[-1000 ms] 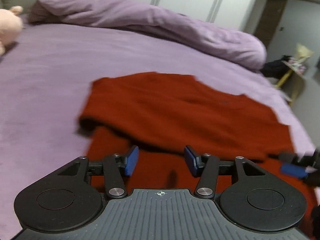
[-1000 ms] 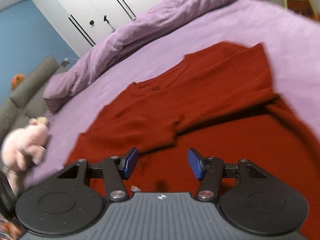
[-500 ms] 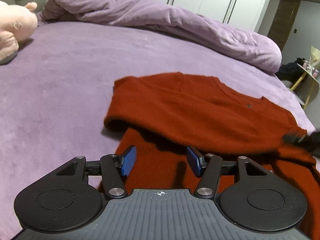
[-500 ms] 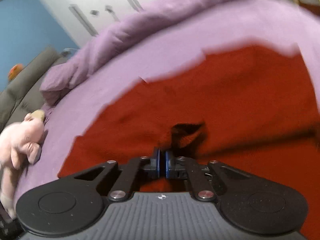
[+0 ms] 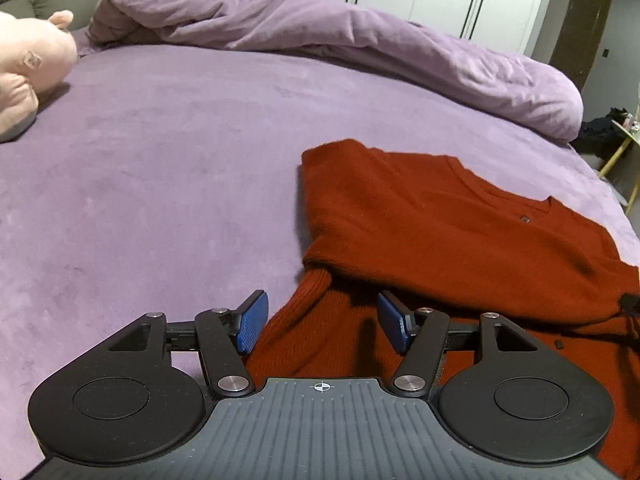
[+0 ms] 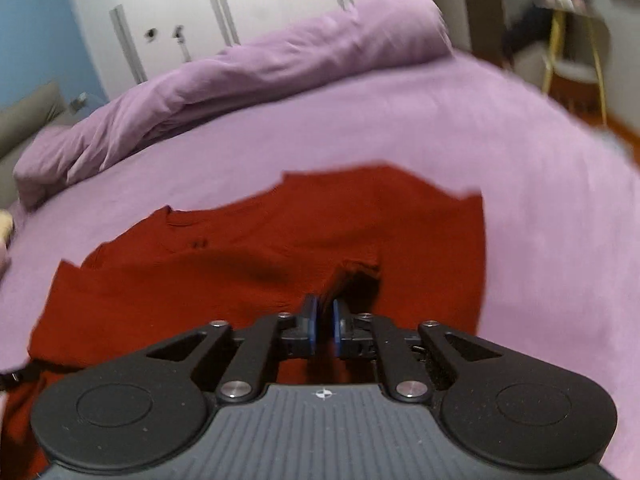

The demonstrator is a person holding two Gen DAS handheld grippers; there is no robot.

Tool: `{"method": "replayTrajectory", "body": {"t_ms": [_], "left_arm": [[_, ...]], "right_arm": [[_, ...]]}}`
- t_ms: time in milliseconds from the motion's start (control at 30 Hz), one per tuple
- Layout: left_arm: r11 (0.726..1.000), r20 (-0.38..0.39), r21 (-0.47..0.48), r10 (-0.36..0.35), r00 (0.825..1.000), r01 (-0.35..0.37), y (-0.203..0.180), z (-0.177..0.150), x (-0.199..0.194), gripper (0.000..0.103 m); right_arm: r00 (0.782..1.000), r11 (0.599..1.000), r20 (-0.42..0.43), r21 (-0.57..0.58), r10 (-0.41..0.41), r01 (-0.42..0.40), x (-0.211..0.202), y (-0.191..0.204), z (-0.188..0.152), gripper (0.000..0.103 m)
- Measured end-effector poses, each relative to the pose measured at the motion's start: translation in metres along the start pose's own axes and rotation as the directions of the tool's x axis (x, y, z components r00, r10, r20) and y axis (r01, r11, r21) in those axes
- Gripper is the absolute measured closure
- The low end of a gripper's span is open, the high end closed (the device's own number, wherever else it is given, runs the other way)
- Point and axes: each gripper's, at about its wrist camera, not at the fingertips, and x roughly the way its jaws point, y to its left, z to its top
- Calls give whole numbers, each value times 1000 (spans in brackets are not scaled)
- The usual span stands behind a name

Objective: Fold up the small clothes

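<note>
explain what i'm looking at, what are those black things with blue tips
No robot: a person holds a two-finger tool in each hand, each with a camera looking along its blue pads. One picture is from the left tool, one from the right tool. A red sweater lies partly folded on a purple bed, a pink plush toy further off. The left tool is opening over the sweater, gripping nothing; the right tool pinches a ridge of sweater, its jaws beginning to open.
</note>
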Motion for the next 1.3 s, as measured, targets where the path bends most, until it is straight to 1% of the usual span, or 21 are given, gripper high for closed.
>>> {"method": "replayTrajectory", "body": {"t_ms": [67,100,200,233,267,333,400,467,533,600,633,667,700,800,833,933,1000,1100,1133,1200,1300], "left_arm": [[1000,7,6,-4,1000,4,-1,2,-2,37],[1000,13,12,-6,1000,6,-2,3,-3,37],[1000,20,30,-11,1000,10,-8,8,-4,37],[999,22,35,-11,1000,10,-11,10,-3,37],[999,23,39,-11,1000,10,-14,11,-3,37],[999,28,51,-14,1000,13,-20,15,-2,36],[998,45,66,-19,999,16,-27,20,-2,36],[996,61,86,-15,998,9,-34,25,0,34],[995,61,104,-6,998,-1,-41,27,7,33],[993,33,120,-1,999,-3,-47,28,17,34],[992,21,126,2,1000,-5,-49,29,20,35],[991,28,134,1,1000,-5,-51,30,20,35],[991,56,135,2,998,-10,-52,32,18,34],[989,96,146,-1,995,-13,-61,39,21,33],[989,89,148,-6,996,-8,-67,42,27,33],[985,59,171,-32,998,21,-84,45,51,33],[983,51,183,-6,999,-4,-92,42,67,33],[974,53,223,35,998,-46,-98,35,87,27],[968,80,241,50,996,-68,-99,31,90,19],[957,126,270,76,989,-108,-99,28,94,11],[962,120,257,67,990,-96,-95,30,102,4]], "right_arm": [[999,992,-18,120,39,-36,6,-15,1,69],[997,980,-13,185,77,-73,9,-23,0,64],[994,960,13,260,106,-106,15,-25,-3,61],[994,963,16,248,107,-107,19,-22,-1,62],[994,969,12,226,104,-104,23,-16,2,71],[997,989,-17,135,71,-68,30,-2,6,97],[999,1000,37,-9,26,-26,16,12,9,98],[986,990,169,-140,-11,35,-2,27,10,98],[971,971,222,-197,-87,133,-3,30,10,98],[969,957,182,-206,-168,205,11,23,9,97],[974,957,124,-199,-188,210,19,18,9,94],[977,960,59,-178,-207,215,25,13,9,90],[972,962,61,-142,-228,234,23,8,8,88],[950,963,200,-77,-240,259,3,12,5,81],[957,972,211,-80,-199,220,2,20,4,80],[992,983,126,-181,-10,33,21,52,-2,81],[996,960,78,-281,36,-13,38,73,-9,82],[997,917,70,-395,-38,63,67,84,-13,85],[994,913,100,-399,-45,82,70,77,-10,89],[983,909,149,-387,-105,156,75,61,2,103],[959,910,198,-325,-201,258,79,31,15,103]]}}
